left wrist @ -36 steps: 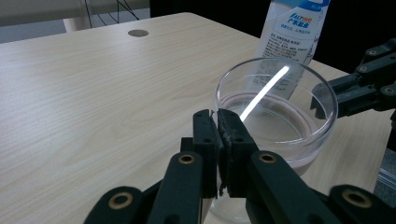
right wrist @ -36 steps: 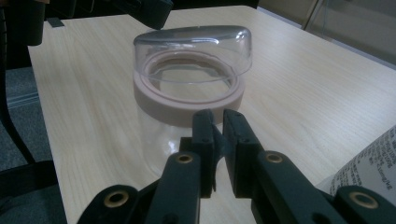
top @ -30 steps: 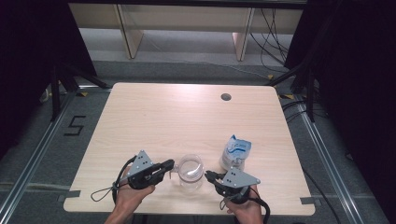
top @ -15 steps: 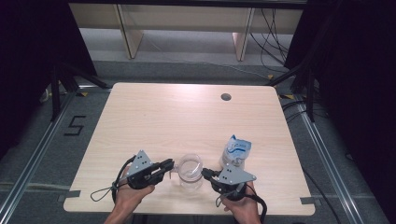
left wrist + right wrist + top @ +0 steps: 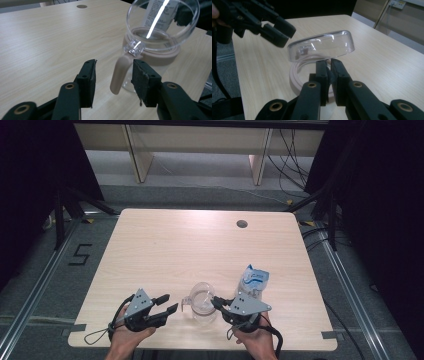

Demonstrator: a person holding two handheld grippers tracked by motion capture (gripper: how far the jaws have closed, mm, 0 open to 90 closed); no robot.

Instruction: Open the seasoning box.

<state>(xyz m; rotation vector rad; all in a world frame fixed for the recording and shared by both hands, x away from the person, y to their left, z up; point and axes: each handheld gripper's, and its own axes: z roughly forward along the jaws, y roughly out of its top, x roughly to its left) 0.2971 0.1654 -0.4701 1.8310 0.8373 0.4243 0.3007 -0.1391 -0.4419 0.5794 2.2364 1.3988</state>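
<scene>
A second earlier my left gripper [image 5: 166, 304] had sat right up against the clear glass jug with the beige collar and beige handle [image 5: 201, 300]; since then I had drawn it back toward the left, and a strip of bare tabletop showed between its tips and the jug in the high view. Its jaws had just been opening, and they stood about half apart. In the left gripper view the beige handle [image 5: 120, 72] hung between the two pads without either pad pressing on it.

The jug itself had stayed at the near edge of the pale wooden table [image 5: 200, 245], between my two hands, with the clear plastic water bottle with the blue label [image 5: 253, 281] standing just behind and to its right.

My right gripper [image 5: 218, 302] had not shifted. Its jaws were pinched narrow on the jug's rim, under the clear hinged lid [image 5: 322, 47], which stood tilted open above the beige collar.

Both forearms came in from the near edge. The left hand [image 5: 131, 336] held its gripper roughly level, pointing right toward the jug; the right hand [image 5: 253, 340] aimed its gripper left and slightly forward.
</scene>
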